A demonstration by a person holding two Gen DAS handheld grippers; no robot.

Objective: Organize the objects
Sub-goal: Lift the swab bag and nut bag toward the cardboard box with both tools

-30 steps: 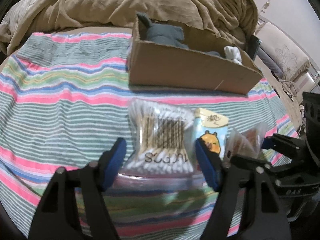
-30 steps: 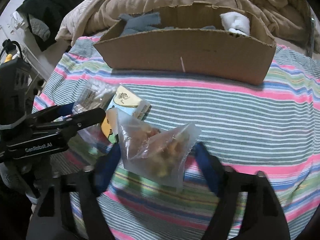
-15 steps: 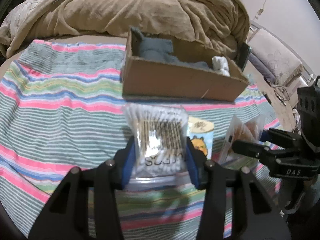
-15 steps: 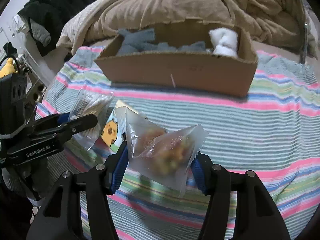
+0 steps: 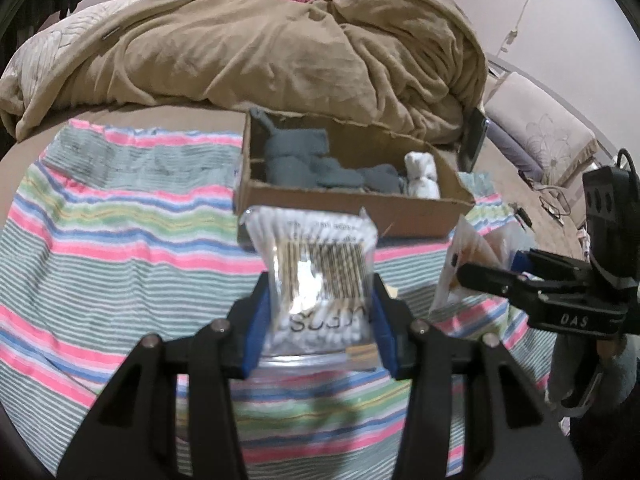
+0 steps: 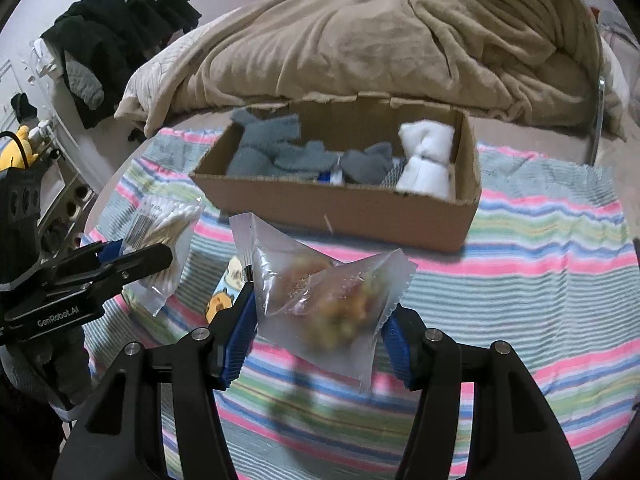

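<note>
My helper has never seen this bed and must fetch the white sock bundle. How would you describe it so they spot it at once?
Find the open cardboard box on the striped cloth, before the heaped tan blanket. Look at its right-hand end, seen from the cloth side. The white sock bundle sits there, cinched in the middle; everything rolled up beside it is grey.

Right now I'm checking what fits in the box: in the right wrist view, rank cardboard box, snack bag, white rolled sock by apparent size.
1. cardboard box, farther off yet widest.
2. snack bag, enlarged by sitting close in the right gripper.
3. white rolled sock, smallest, though distance shrinks it.
</note>
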